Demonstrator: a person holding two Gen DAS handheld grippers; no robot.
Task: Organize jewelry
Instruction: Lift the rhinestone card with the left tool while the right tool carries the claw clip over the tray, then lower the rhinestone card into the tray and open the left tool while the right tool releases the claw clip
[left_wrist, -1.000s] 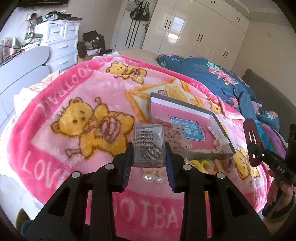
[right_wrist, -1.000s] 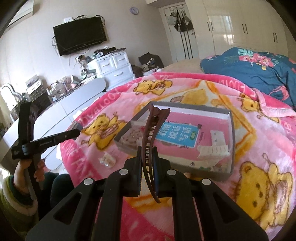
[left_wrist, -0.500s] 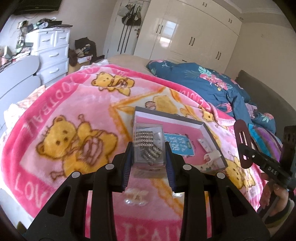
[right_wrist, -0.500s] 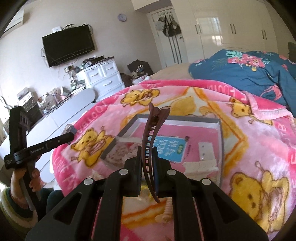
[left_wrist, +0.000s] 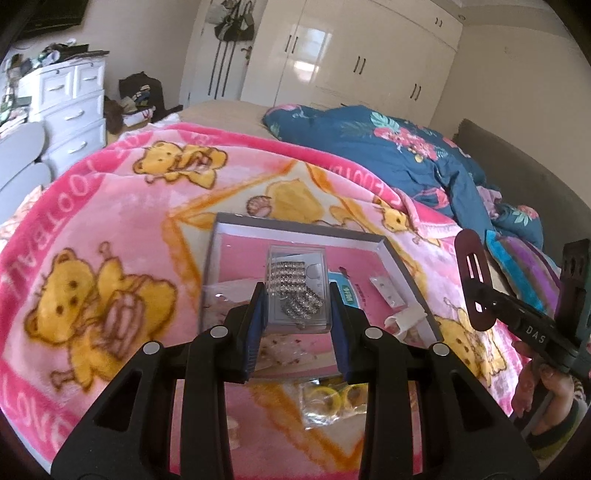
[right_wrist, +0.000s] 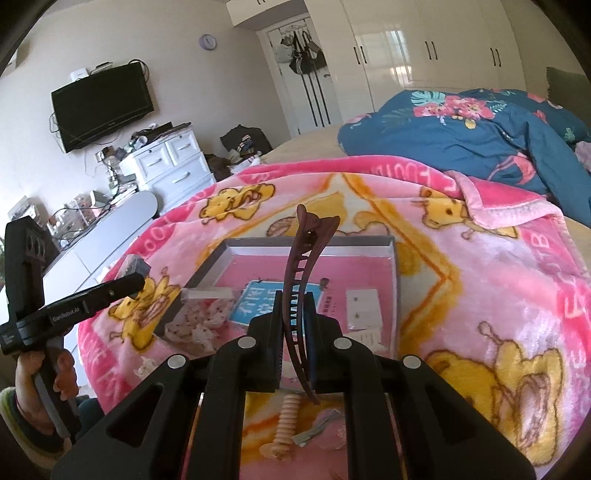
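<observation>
My left gripper (left_wrist: 297, 295) is shut on a clear plastic box of rhinestone jewelry (left_wrist: 297, 291) and holds it above the near left part of a grey tray with a pink floor (left_wrist: 295, 227). My right gripper (right_wrist: 295, 314) is shut on a brown hair claw clip (right_wrist: 304, 266) that stands upright above the tray (right_wrist: 310, 242). The tray holds a blue card (right_wrist: 258, 299), an earring card (right_wrist: 364, 308) and a white clip (left_wrist: 404, 317). The brown clip also shows in the left wrist view (left_wrist: 474, 280), and the left gripper with its box in the right wrist view (right_wrist: 135, 267).
The tray lies on a pink teddy-bear blanket (left_wrist: 110, 229) on a bed. Yellow hair ties in a bag (left_wrist: 332, 398) and a beige spiral clip (right_wrist: 286, 424) lie on the blanket near the tray's front edge. A blue floral duvet (left_wrist: 399, 155) is behind.
Both grippers have moved forward towards the tray with their loads. The jewelry box is now over the tray; the pearl earrings on the blanket have dropped out of view.
</observation>
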